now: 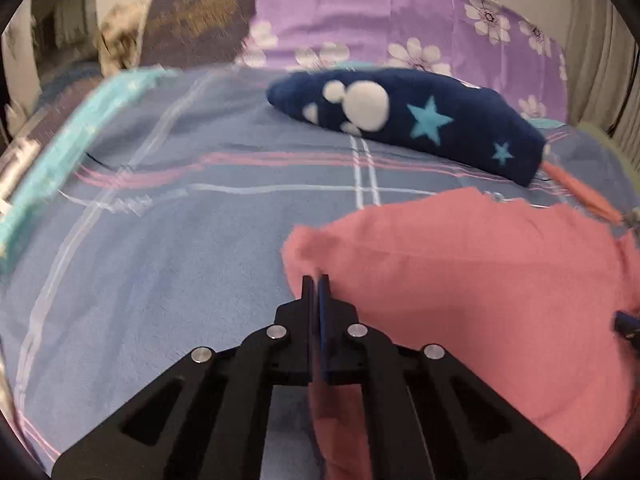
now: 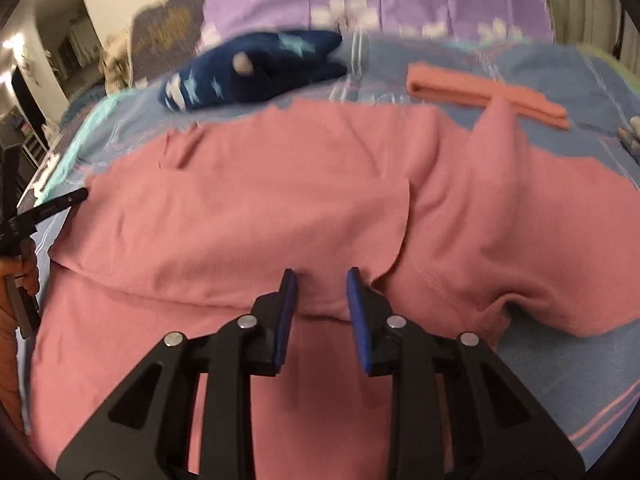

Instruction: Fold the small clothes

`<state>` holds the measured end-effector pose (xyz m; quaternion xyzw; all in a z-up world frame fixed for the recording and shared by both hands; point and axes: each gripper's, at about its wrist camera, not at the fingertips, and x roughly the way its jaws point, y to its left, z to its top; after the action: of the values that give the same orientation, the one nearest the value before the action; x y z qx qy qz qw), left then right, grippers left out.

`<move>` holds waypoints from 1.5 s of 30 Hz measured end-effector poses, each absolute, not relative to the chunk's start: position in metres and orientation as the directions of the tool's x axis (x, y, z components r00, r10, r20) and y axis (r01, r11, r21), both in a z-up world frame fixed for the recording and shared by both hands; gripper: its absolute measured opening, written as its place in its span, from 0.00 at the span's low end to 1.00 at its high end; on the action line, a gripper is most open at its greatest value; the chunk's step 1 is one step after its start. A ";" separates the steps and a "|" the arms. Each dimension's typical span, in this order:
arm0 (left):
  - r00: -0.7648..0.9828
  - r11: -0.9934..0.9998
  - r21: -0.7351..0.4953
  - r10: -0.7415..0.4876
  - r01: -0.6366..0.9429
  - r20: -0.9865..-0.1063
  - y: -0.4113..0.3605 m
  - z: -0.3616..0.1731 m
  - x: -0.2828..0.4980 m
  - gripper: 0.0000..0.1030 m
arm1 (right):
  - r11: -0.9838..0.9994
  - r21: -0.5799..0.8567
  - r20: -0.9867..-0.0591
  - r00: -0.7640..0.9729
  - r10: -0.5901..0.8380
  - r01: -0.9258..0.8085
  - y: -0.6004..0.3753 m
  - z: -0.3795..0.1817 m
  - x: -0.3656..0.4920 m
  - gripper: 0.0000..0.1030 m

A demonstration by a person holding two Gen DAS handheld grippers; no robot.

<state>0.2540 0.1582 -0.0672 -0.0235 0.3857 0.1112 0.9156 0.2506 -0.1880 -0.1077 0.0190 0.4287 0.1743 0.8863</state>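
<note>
Now the left hand-held gripper [image 1: 316, 280] pinches the pink garment's [image 2: 248, 208] left edge; the right hand-held gripper [image 2: 322, 276], spread, straddles its lower-centre fold, nearer.

We see a pink cotton garment [image 2: 248, 208] spread rumpled, one flap folded over, near a folded pink cloth [image 2: 480, 94].

No readable text, label, brand, number or sign shows in either view. The dark navy fleece garment [image 1: 420, 120] carries only pale blue stars and white blobs (a printed pattern, no lettering), and the purple flowered cotton pillowcase [image 1: 400, 20] bears just white blossoms.
</note>
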 end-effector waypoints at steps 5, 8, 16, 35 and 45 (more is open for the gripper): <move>0.608 0.921 0.130 0.343 -0.366 -0.716 0.177 -0.075 0.249 0.00 | 0.916 0.291 -0.732 0.552 0.399 -0.277 -0.202 -0.108 0.254 0.27; 0.619 0.927 0.086 0.311 -0.366 -0.721 0.188 -0.068 0.240 0.00 | 0.916 0.289 -0.730 0.555 0.399 -0.280 -0.202 -0.107 0.254 0.28; 0.764 0.991 -0.006 0.101 -0.137 -0.637 0.120 -0.016 0.202 0.46 | 0.926 0.286 -0.688 0.619 0.378 -0.247 -0.217 -0.083 0.234 0.35; 0.648 0.994 0.098 0.050 0.038 -0.760 0.029 -0.090 0.236 0.75 | 0.670 0.658 -0.546 0.831 0.110 0.344 -0.540 -0.047 0.166 0.06; 0.657 0.995 0.097 0.052 0.032 -0.752 0.031 -0.091 0.237 0.76 | 0.572 0.650 -0.620 0.784 0.020 0.500 -0.576 -0.061 0.191 0.41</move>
<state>0.2371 0.0309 -0.0905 0.0508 0.4143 0.0055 0.9087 0.1909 -0.5757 -0.0614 0.4399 0.2955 -0.1437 0.8358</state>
